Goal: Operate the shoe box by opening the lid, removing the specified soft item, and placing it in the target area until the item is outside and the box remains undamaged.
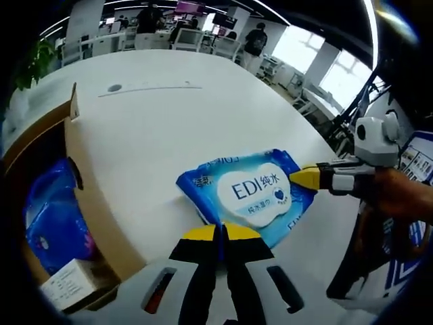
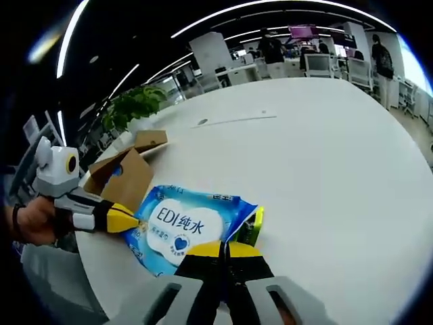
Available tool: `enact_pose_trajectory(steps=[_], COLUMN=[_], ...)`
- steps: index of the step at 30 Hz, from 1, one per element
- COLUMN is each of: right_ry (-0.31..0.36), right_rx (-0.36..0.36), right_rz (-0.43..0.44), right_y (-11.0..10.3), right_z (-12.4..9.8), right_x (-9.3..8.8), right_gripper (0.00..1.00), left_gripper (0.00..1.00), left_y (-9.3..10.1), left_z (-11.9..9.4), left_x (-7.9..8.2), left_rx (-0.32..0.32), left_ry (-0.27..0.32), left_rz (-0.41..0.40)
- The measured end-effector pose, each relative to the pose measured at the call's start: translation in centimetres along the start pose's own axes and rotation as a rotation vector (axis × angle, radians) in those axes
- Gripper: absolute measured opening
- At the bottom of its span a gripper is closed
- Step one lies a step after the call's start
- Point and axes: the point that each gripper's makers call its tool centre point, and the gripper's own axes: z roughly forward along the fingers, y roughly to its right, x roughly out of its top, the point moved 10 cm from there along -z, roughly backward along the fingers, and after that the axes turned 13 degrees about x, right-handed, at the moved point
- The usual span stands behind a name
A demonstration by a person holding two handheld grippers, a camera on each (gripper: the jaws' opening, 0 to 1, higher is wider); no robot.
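A blue soft pack of wet wipes (image 1: 247,193) with a white label lies flat on the white round table (image 1: 169,115), outside the box. My left gripper (image 1: 220,233) is shut, its yellow tips pinching the pack's near edge. The right gripper (image 1: 303,177) comes in from the right, held by a hand, and is shut on the pack's opposite edge. In the right gripper view the pack (image 2: 186,227) lies just ahead of my right gripper (image 2: 223,249), and the left gripper (image 2: 125,218) meets its far left edge. The open cardboard shoe box (image 1: 91,203) stands to the left.
Inside the box lie another blue pack (image 1: 54,220) and a small white carton (image 1: 71,284). The box (image 2: 125,177) has its flap raised near the table's edge. A potted plant (image 2: 139,101) and office desks with people stand beyond the table.
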Motion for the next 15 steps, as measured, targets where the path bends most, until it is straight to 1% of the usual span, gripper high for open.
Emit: enact_pose_trajectory(steps=[2,6,9,12,13,15], right_ry=[0.004,0.017,0.024,0.021,0.021,0.024], right_rx=[-0.005,-0.025,-0.039,-0.05,-0.054,-0.063], right_rz=[-0.001,0.015,0.006,-0.005,-0.004,-0.004], right_y=[0.0,0.0,-0.2,-0.2,-0.2,-0.3], right_z=[0.0,-0.1,-0.1,-0.2,-0.2,-0.3], right_x=[0.0,0.1,0.2,0.2,0.1,0.1], right_gripper=[0.0,0.0,0.0,0.0,0.0,0.0], left_gripper=[0.0,0.0,0.0,0.01,0.0,0.0], left_y=[-0.1,-0.3,-0.5,-0.6,-0.8,-1.2], left_z=[0.3,0.1,-0.1,-0.8,-0.7,-1.1], left_x=[0.0,0.2,0.2,0.1,0.3,0.3], left_rx=[-0.001,-0.002,0.007,0.016,0.02,0.044], left_ry=[-0.005,-0.004,-0.004,-0.006,-0.003,0.002], left_rz=[0.003,0.001,0.004,0.028,0.033,0.056])
